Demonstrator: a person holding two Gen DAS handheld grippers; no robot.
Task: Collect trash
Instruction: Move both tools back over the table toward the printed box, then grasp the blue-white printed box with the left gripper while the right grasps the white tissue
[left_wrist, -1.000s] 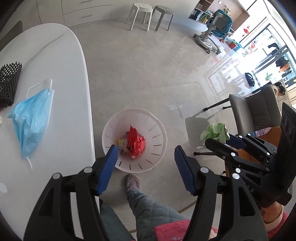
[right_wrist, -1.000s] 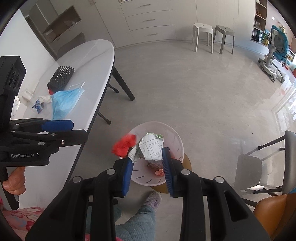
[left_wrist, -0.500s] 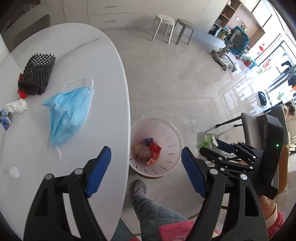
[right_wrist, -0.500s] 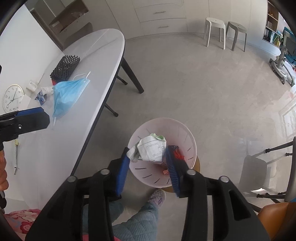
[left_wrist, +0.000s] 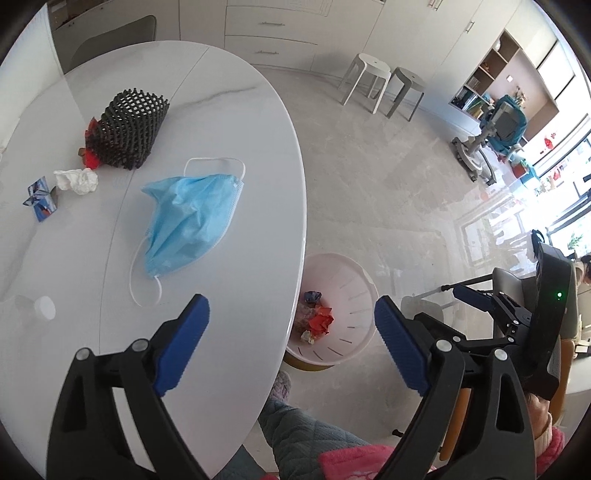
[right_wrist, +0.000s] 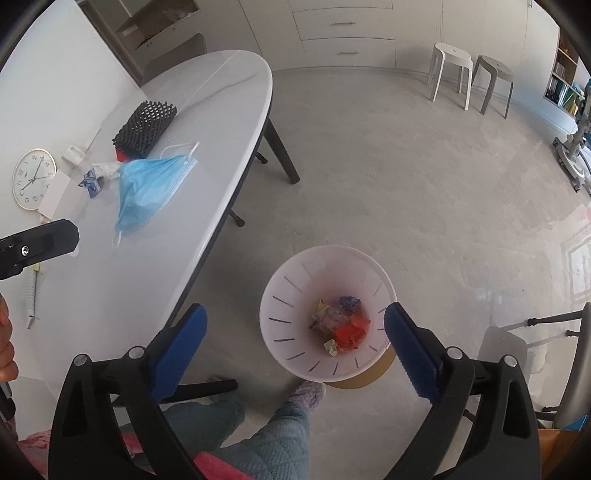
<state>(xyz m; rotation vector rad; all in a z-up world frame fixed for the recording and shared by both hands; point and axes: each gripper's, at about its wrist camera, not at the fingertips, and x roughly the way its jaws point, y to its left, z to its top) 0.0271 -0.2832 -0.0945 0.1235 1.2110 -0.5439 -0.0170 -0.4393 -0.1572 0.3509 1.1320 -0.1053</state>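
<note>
A white trash bin (right_wrist: 328, 321) stands on the floor by the table, with several crumpled wrappers (right_wrist: 341, 325) inside; it also shows in the left wrist view (left_wrist: 340, 314). My right gripper (right_wrist: 295, 343) is open and empty above the bin. My left gripper (left_wrist: 291, 347) is open and empty over the white table's (left_wrist: 236, 288) edge. On the table lie a blue face mask (left_wrist: 188, 221), a crumpled white tissue (left_wrist: 77, 181), a small blue wrapper (left_wrist: 40, 197) and a black mesh sleeve (left_wrist: 129, 129) with red scraps beside it.
A small white cap (left_wrist: 44, 307) lies near the table's front. A clock (right_wrist: 33, 177) sits at the table's far left. A grey chair (right_wrist: 517, 347) stands right of the bin. Two stools (right_wrist: 469, 74) stand far back. The person's foot (right_wrist: 306, 395) is by the bin.
My right gripper opened and the crumpled white paper dropped out of it. My left gripper swung left from over the bin to over the table edge.
</note>
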